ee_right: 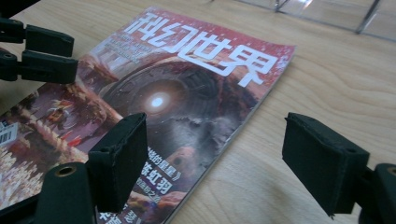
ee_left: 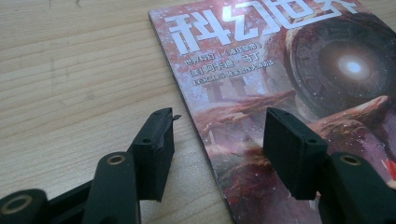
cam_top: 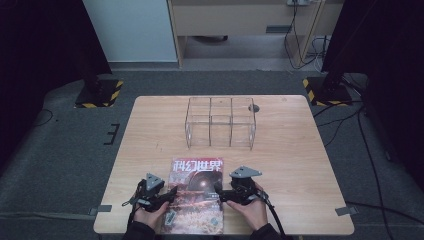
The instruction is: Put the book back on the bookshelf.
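Fingers spread wide and holding nothing, the left gripper [cam_top: 172, 191] straddles the left edge of a science-fiction magazine [cam_top: 197, 192] lying flat at the near edge of the wooden bench [cam_top: 290, 165]. Opposite, the right gripper [cam_top: 218, 189] straddles the magazine's right edge, its fingers [ee_right: 117, 161] equally wide and empty. Farther back on the bench stands a clear acrylic divided organizer [cam_top: 220, 123].

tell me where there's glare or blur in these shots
High view: dim and soft, dark curtains at the sides, the clear rack faint. Left gripper view: magazine title sharp, the fingers slightly soft. Right gripper view: light sheen on the cover, bright glint on the rack.
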A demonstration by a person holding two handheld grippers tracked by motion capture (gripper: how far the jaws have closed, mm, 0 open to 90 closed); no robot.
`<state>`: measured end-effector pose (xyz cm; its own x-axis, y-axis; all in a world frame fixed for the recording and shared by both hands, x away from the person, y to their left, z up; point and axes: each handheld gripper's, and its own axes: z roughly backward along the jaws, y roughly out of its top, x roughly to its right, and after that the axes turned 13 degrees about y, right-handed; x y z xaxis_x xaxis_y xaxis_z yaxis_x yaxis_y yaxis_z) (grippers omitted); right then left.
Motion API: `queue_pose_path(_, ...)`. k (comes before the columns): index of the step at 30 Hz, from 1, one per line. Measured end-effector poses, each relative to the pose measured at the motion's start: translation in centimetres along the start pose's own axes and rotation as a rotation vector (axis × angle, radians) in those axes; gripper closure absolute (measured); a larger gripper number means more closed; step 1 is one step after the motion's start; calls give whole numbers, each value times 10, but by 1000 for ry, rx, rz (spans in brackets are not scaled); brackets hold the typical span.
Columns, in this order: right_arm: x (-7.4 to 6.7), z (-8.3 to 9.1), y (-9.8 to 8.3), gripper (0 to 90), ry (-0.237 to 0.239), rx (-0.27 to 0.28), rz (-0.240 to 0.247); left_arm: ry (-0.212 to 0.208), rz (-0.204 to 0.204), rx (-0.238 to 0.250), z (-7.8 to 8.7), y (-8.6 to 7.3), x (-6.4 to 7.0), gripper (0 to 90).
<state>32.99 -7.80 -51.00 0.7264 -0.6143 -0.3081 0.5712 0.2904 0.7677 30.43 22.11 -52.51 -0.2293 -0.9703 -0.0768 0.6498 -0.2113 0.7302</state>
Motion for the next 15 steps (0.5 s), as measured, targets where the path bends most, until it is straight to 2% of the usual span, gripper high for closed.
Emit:
queue_pose_path(12,-5,-16,-11,232,52,-21,-47,-20,2,-5,-1,-1,3,435)
queue_pose_path(15,-6,-18,-13,232,53,-21,-51,-23,3,-5,-1,-1,3,437)
